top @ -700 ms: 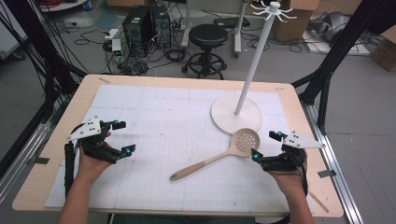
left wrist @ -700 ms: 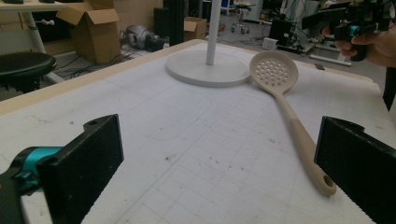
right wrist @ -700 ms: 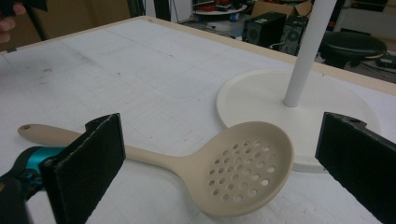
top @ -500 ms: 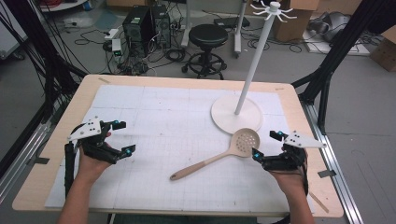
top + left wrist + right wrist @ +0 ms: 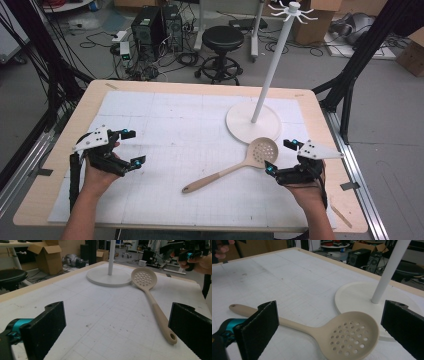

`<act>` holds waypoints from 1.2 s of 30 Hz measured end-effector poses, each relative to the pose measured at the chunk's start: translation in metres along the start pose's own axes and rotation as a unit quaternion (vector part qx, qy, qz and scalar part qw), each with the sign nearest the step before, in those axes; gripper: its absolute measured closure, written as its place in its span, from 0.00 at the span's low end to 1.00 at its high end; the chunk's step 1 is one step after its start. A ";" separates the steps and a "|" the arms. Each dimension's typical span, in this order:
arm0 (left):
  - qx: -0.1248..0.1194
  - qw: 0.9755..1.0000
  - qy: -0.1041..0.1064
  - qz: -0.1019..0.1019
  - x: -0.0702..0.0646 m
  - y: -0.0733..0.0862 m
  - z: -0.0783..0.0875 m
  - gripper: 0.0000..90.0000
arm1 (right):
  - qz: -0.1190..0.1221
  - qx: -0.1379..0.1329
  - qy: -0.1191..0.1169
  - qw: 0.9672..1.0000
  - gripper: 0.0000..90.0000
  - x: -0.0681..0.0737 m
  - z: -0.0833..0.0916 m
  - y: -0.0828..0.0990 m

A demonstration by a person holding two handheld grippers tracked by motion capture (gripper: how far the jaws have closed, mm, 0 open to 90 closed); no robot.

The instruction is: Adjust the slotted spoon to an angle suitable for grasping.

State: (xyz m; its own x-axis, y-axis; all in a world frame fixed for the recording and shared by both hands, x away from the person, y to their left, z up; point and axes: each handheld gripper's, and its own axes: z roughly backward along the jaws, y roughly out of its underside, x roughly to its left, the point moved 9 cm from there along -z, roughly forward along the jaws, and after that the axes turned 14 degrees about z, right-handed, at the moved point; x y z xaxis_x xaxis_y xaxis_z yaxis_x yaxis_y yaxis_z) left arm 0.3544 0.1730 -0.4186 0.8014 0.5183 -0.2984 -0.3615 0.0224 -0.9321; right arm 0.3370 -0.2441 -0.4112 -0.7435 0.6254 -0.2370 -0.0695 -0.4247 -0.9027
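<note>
Now we reach for the spoon [image 5: 235, 169].
Our right gripper [image 5: 281, 156] is wide open; a bump could push the spoon away.

- Lab or robotics workshop, not a home.
- Black desktop computer towers [image 5: 157, 25] on the grey concrete floor [image 5: 385, 100], tangled cables around them.
- Black metal rig frame [image 5: 357, 65] flanks the pale wooden counter [image 5: 200, 87] with its white gridded mat [image 5: 165, 130].
- Brown cardboard boxes [image 5: 47, 257] and a black round stool [image 5: 222, 40] behind.
</note>
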 end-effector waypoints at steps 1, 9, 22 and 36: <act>0.007 1.000 -0.003 -0.005 0.001 0.001 0.002 0.02 | 0.007 0.001 -0.005 1.000 0.00 0.002 -0.004 -0.002; 0.001 1.000 -0.002 -0.008 0.000 -0.001 0.003 0.02 | 0.031 0.019 -0.034 0.999 0.00 0.016 -0.021 -0.013; -0.010 1.000 -0.001 -0.006 0.000 -0.005 0.008 0.02 | 0.080 0.082 -0.105 0.988 0.00 0.047 -0.070 -0.021; -0.010 1.000 0.001 -0.005 -0.001 -0.005 0.007 0.02 | 0.122 0.138 -0.137 0.973 0.02 0.065 -0.088 -0.007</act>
State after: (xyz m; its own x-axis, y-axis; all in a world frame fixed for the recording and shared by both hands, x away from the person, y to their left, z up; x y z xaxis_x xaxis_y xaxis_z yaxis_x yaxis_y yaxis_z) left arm 0.3523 0.1783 -0.4122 0.8057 0.5172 -0.2887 -0.3432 0.0104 -0.9392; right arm 0.3479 -0.1427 -0.4516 -0.9073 0.3020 -0.2927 -0.0171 -0.7219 -0.6918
